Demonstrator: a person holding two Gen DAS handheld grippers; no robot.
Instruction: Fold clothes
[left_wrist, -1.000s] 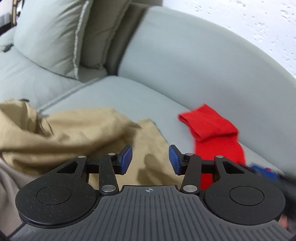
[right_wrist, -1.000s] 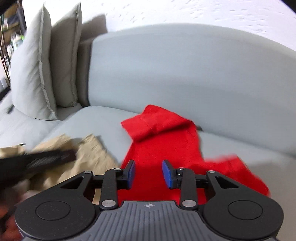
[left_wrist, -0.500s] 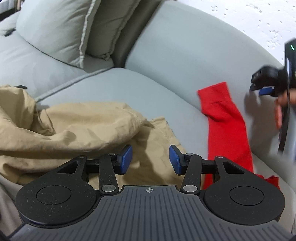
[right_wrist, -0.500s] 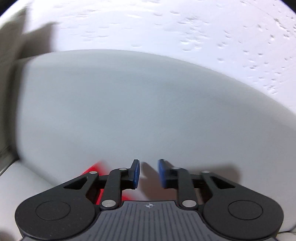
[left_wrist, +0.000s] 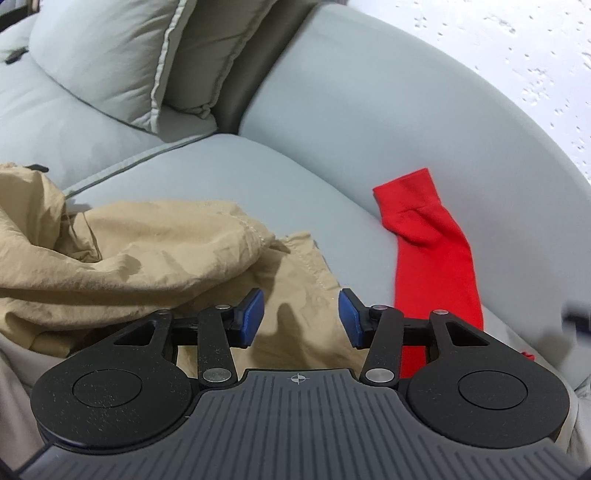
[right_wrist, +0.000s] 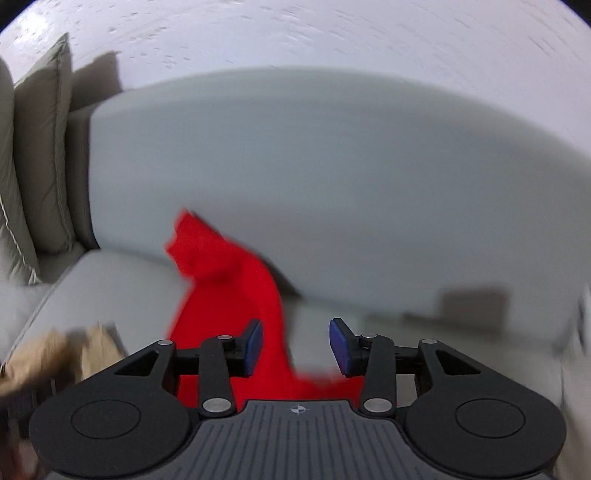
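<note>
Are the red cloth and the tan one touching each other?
Apart. The left wrist view shows bare grey sofa between the red cloth and the tan cloth.

The right wrist view is motion-blurred, smearing the bright red knit garment and the crumpled tan cloth at eight o'clock. In the left wrist view, that tan cloth runs off the nine o'clock edge, and a dark blurred shape at three o'clock is unidentifiable.

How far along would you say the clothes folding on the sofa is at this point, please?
Early on. Nothing looks folded yet: the tan garment lies crumpled on the sofa seat, and the red garment is stretched loosely against the backrest. Neither is in hand: the left gripper hangs open over the tan cloth, and the right gripper, its jaws just opened wider, holds nothing. Both pieces remain to be folded.
</note>
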